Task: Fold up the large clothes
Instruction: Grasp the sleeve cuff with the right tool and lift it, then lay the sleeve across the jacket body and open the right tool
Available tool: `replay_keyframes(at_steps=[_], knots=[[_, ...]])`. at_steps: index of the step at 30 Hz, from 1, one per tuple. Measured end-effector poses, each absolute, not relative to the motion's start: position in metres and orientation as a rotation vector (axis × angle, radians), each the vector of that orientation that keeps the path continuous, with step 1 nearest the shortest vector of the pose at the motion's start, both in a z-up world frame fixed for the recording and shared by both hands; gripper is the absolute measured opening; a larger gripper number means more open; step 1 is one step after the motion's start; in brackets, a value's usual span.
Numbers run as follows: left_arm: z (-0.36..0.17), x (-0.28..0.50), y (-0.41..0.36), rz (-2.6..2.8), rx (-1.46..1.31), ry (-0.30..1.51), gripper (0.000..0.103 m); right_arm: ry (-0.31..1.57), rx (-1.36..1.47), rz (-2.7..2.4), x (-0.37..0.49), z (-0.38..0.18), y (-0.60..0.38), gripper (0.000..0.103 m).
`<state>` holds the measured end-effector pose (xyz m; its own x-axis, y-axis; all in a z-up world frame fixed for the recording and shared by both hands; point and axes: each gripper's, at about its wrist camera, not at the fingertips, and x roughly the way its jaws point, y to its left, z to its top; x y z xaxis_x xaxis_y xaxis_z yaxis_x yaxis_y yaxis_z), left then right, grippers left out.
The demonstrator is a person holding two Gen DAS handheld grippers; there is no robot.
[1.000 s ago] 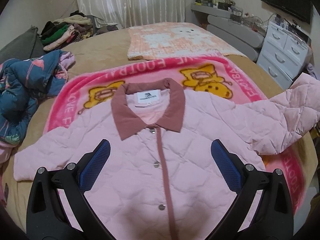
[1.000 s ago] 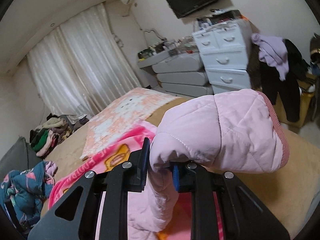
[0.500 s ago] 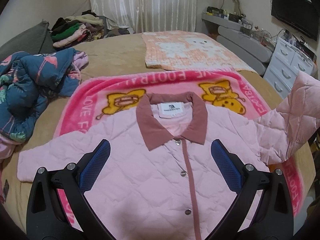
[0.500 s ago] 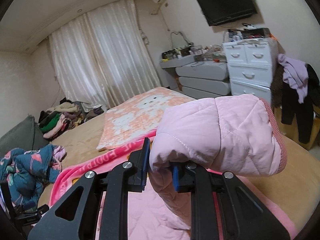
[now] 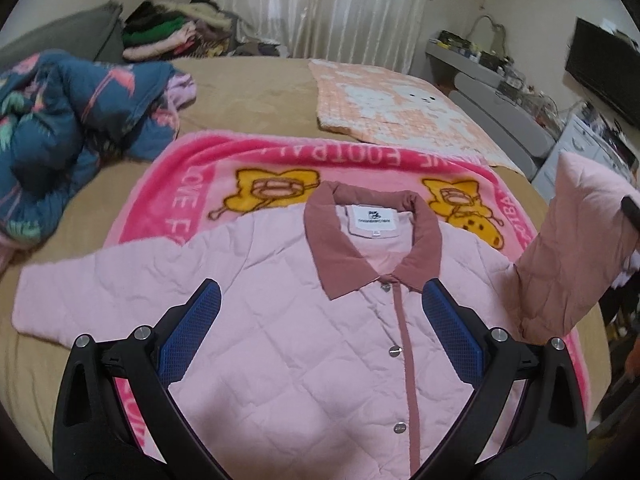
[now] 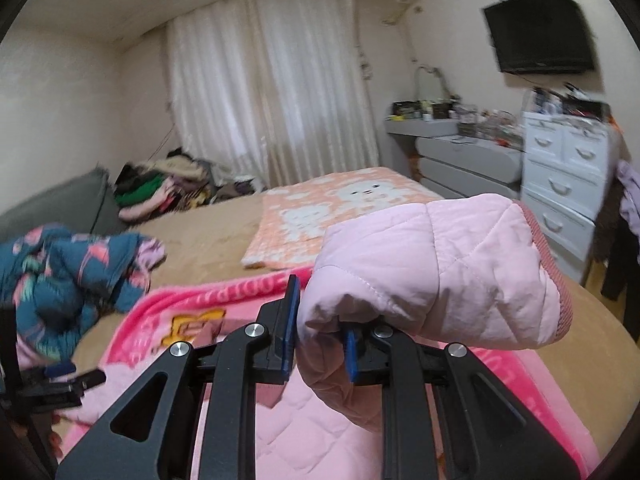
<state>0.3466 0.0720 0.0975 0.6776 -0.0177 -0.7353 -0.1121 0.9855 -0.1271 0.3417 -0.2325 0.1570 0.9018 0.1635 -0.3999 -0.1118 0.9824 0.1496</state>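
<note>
Tan bed (image 5: 256, 92) carries pink blanket (image 5: 192, 184), checked blanket (image 5: 392, 104), clothes.

Left claw (image 5: 320, 336) spread wide, right claw (image 6: 318, 334) clamped

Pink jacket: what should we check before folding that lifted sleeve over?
1. Right gripper jaws clamped on the sleeve: ok.
2. Left gripper jaws open, holding nothing: ok.
3. Pink jacket lying flat, front up, snaps closed: ok.
4. Other sleeve spread flat: ok.
5. Jacket fully on the pink blanket: not ok, that flat sleeve reaches onto the tan bed cover.
6. Bottom hem straight: cannot tell, out of view.
</note>
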Motion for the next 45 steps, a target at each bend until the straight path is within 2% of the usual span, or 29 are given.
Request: replay_keyframes(at_steps=[9,17,19,21,24,26,29,32,34,36,37,39,45], knots=[[0.074,0.341,0.106,0.092,-0.206,0.863,0.094,0.555,0.028,0.295,0.351,0.095,-0.155,0.018],[0.049,0.337,0.112,0.1,-0.221,0.9,0.094,0.776,0.108,0.371,0.353,-0.005,-0.119,0.02],[0.041,0.336,0.108,0.09,-0.235,0.91,0.094,0.807,0.137,0.38,0.349,-0.022,-0.118,0.026],[0.033,0.336,0.103,0.077,-0.232,0.927,0.094,0.828,0.182,0.393,0.346,-0.031,-0.123,0.047],[0.025,0.337,0.091,0.058,-0.229,0.951,0.094,0.839,0.265,0.404,0.339,-0.036,-0.134,0.057],[0.021,0.338,0.084,0.045,-0.225,0.96,0.094,0.847,0.316,0.392,0.334,-0.035,-0.142,0.07],[0.017,0.34,0.073,0.009,-0.238,0.978,0.094,0.835,0.418,0.374,0.32,-0.032,-0.165,0.072],[0.016,0.342,0.068,-0.018,-0.259,0.989,0.094,0.775,0.523,0.321,0.31,-0.027,-0.191,0.072],[0.02,0.342,0.067,-0.022,-0.271,0.981,0.094,0.74,0.572,0.306,0.313,-0.021,-0.202,0.068],[0.026,0.341,0.069,-0.024,-0.285,0.97,0.094,0.729,0.591,0.327,0.321,-0.015,-0.203,0.042],[0.029,0.341,0.069,-0.027,-0.294,0.963,0.094,0.726,0.585,0.337,0.325,-0.011,-0.201,0.041],[0.037,0.341,0.072,-0.04,-0.32,0.949,0.094,0.706,0.557,0.35,0.329,-0.005,-0.196,0.03],[0.055,0.342,0.084,-0.061,-0.393,0.913,0.094,0.644,0.413,0.466,0.326,0.016,-0.157,0.022]])
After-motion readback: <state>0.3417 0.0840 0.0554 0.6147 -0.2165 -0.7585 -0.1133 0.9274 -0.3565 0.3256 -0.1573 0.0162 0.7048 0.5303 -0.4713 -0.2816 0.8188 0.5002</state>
